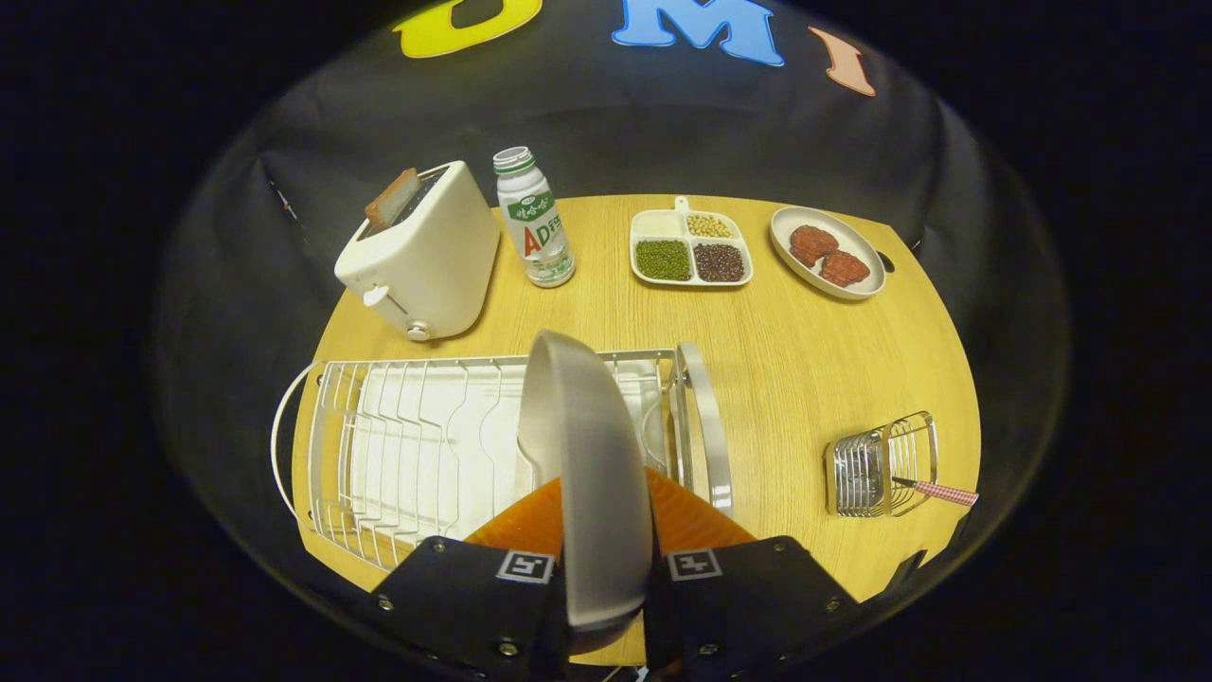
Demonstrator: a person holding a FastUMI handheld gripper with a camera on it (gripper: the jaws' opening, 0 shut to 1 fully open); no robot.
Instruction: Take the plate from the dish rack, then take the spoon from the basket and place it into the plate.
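At bottom centre the gripper (pixel 606 592) clamps both fingers on the grey plate (pixel 587 464), held edge-on above the dish rack (pixel 417 445); lifting looks done, setting down remains; at right, the spoon (pixel 937 491) waits in its wire basket (pixel 881 464).

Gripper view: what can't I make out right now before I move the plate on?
- Plate, held on edge in the claw: its lower rim sits hidden between the fingers.
- Dish rack: the slots behind the plate are blocked by it.
- Spoon: only the handle pokes from the basket; the bowl is hidden by the wires.
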